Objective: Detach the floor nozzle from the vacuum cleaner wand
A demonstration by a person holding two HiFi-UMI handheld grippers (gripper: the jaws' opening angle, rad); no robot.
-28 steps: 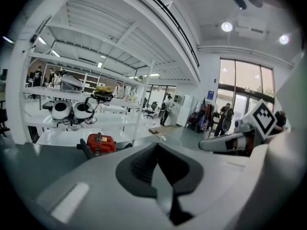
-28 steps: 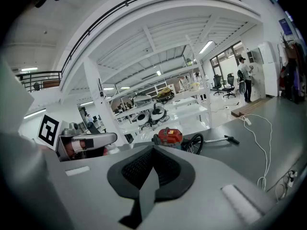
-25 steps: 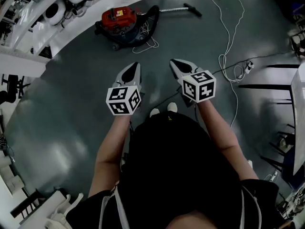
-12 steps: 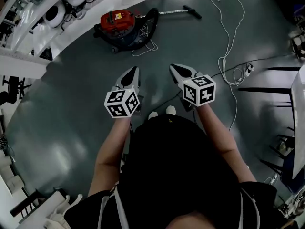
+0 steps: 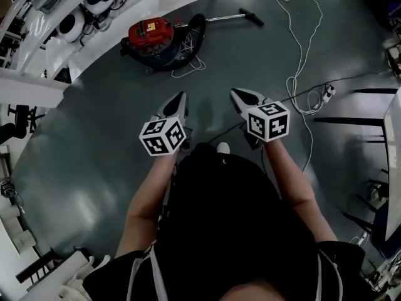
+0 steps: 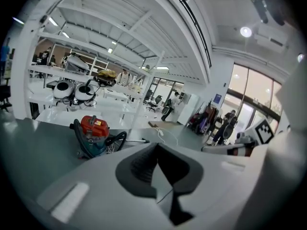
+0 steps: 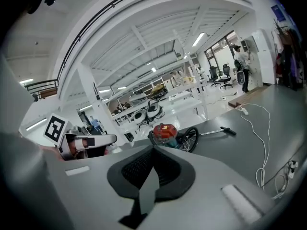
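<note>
Both jaw pairs are pressed together and hold nothing. The left gripper (image 5: 179, 99) and right gripper (image 5: 237, 94) hang side by side above the floor (image 5: 94, 137). The vacuum (image 5: 153, 36) lies well ahead, its wand (image 5: 222, 17) running right to the nozzle (image 5: 252, 16). The step in hand appears to be the approach. Next, both grippers must close in and open, one for the wand and one for the nozzle.

The right gripper (image 7: 153, 150), grey with black ribbed pads, has its jaws pressed together with nothing between them. Beyond its tip, on the dark grey floor (image 7: 268, 104), stands a red-topped, teal-bodied canister vacuum cleaner (image 7: 164, 133). A silvery metal wand (image 7: 211, 132) runs rightward from it to a black floor nozzle (image 7: 228, 131). A thin white cable (image 7: 261, 172) trails at right. The left gripper (image 7: 113, 139) shows at left.
</note>
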